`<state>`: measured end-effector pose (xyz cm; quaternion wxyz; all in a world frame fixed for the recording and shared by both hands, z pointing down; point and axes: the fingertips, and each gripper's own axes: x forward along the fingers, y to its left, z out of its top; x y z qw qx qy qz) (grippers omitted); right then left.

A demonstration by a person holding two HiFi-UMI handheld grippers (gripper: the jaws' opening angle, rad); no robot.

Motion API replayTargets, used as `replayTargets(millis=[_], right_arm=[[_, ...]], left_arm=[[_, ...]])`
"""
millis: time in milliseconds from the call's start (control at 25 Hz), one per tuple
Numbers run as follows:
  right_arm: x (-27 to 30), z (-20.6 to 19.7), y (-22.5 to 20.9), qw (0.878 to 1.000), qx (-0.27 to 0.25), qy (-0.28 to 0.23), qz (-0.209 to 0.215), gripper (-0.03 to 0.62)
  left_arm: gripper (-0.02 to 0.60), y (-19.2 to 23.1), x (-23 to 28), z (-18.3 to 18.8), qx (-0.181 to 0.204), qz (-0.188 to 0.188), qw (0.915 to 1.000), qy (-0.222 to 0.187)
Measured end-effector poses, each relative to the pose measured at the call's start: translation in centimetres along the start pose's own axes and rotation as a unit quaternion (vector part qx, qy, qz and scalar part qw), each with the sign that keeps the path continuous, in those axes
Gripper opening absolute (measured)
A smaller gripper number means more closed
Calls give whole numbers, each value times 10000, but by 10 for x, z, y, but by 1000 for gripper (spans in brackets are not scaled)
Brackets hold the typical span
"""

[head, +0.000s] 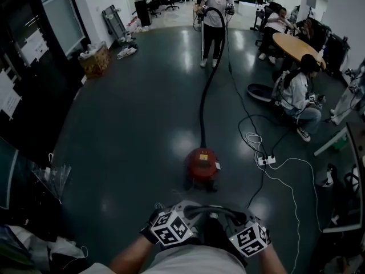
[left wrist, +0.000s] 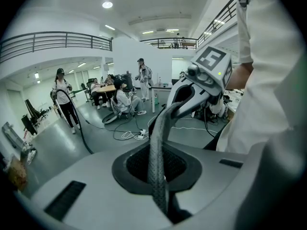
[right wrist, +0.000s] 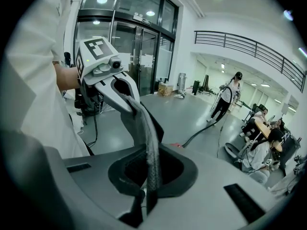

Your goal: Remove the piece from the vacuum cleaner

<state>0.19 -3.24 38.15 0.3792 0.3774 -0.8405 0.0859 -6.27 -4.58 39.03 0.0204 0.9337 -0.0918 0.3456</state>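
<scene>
The red vacuum cleaner [head: 201, 163] stands on the dark floor ahead of me, apart from both grippers. Its black hose [head: 206, 90] runs away to a person standing far off [head: 214, 16]. Close to my body, a grey woven strap [head: 214, 211] arcs between my two grippers. My left gripper [head: 185, 213] is shut on one end of the strap [left wrist: 157, 166]. My right gripper [head: 243, 217] is shut on the other end [right wrist: 151, 162]. In the left gripper view the right gripper [left wrist: 182, 102] shows with its marker cube. The right gripper view shows the left gripper [right wrist: 125, 97] likewise.
A white power strip [head: 266, 160] with cables lies right of the vacuum. A person [head: 296, 96] crouches on the floor at the right, near a round table [head: 296, 45] with seated people. A box [head: 96, 59] stands at the far left, and plastic bags [head: 54, 178] lie near my left.
</scene>
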Motion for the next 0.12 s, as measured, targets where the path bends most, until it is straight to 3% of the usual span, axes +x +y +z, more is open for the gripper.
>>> replayTargets(millis=[120], right_arm=[[1,-2,-1,10000,-11,-2,7,25]], left_arm=[[15,0,2,-1,41,-3,10000,47]])
